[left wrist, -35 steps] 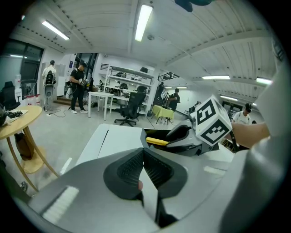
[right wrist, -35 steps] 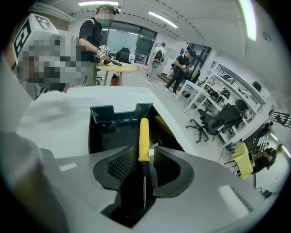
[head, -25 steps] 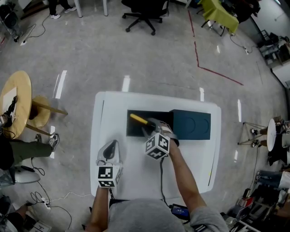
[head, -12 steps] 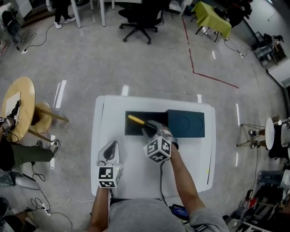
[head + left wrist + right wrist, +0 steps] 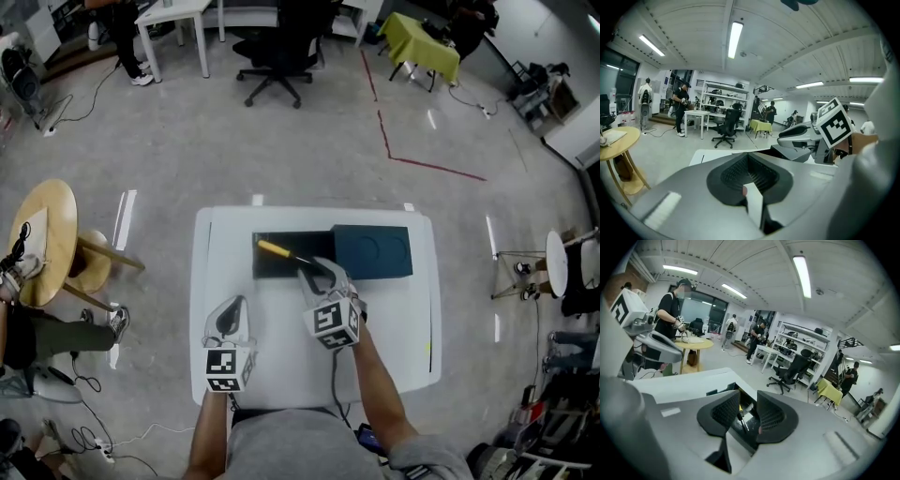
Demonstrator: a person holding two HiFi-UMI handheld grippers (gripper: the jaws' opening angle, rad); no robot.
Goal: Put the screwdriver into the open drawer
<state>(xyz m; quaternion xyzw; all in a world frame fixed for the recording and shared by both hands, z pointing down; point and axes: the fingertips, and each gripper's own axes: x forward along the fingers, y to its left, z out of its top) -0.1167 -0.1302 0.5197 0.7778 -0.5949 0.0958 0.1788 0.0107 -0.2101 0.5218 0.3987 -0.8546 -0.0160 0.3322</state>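
Observation:
The screwdriver [image 5: 275, 249], yellow-handled, lies inside the open dark drawer [image 5: 272, 269] pulled out to the left of the dark teal cabinet [image 5: 372, 251] on the white table [image 5: 403, 328]. My right gripper [image 5: 312, 273] hangs just in front of the drawer, raised above it. Its jaws are closing, with a gap still between the pads and nothing in it. In the right gripper view the screwdriver [image 5: 740, 416] shows through that gap, down in the drawer. My left gripper [image 5: 231, 317] hovers over the table's front left with its jaws together and empty.
A round wooden table [image 5: 42, 239] and a seated person's leg [image 5: 37, 328] are off to the left. An office chair [image 5: 277, 56] stands beyond the table. A tripod stand [image 5: 562, 267] is at the right. People stand at the room's far side.
My right gripper has lifted and drawn back from the drawer, and the screwdriver stays lying inside. The left gripper has risen a little.

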